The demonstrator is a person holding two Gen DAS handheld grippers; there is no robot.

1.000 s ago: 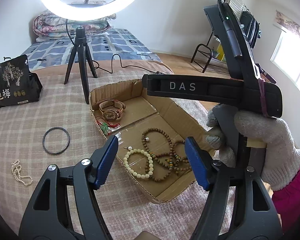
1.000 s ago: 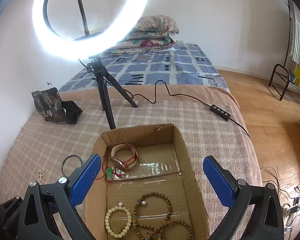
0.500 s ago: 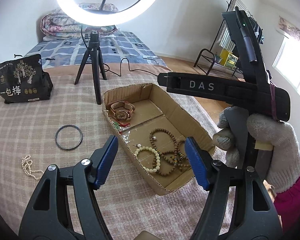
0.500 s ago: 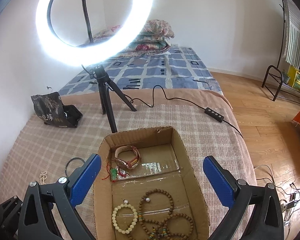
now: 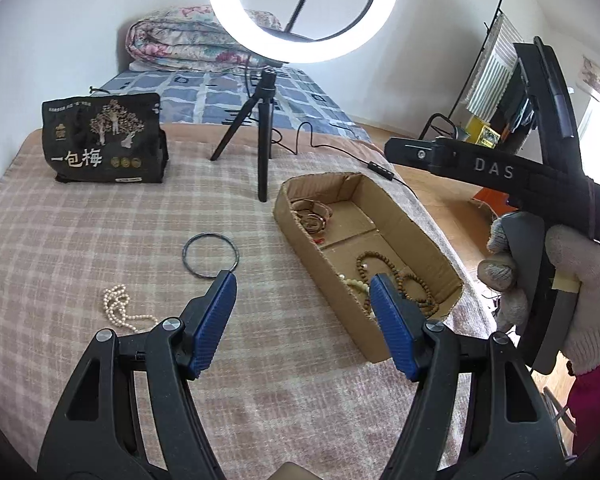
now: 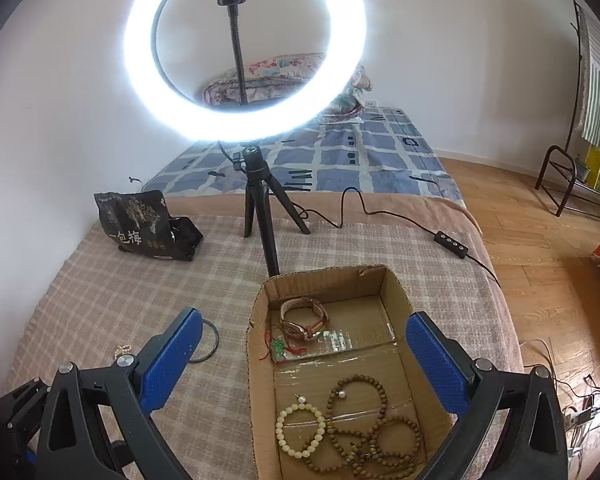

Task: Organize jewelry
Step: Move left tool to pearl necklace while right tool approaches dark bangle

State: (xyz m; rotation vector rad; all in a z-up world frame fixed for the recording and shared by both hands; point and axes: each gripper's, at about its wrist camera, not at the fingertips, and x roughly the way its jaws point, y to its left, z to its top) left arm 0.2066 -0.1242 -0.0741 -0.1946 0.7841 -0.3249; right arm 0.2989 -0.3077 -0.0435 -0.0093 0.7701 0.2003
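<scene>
A cardboard box (image 5: 300, 236) (image 6: 260, 408) on the checked blanket holds a watch (image 6: 302, 318), a green charm on red cord (image 6: 280, 348), a cream bead bracelet (image 6: 300, 428) and brown wooden bead strands (image 6: 376, 436). A dark bangle (image 5: 211, 255) and a white pearl string (image 5: 118, 306) lie on the blanket left of the box. My left gripper (image 5: 302, 300) is open and empty above the blanket beside the box. My right gripper (image 6: 304, 352) is open and empty above the box; it also shows in the left wrist view (image 5: 500, 176).
A ring light on a black tripod (image 6: 260, 200) stands just behind the box, its cable and switch (image 6: 452, 245) trailing right. A black snack bag (image 5: 104, 142) stands at the far left. The blanket's right edge drops to a wooden floor (image 6: 540, 248).
My left gripper has pulled back and swung left, so the box now sits to its right and the bangle and pearls are nearer centre. My right gripper has backed away and tilted up slightly.
</scene>
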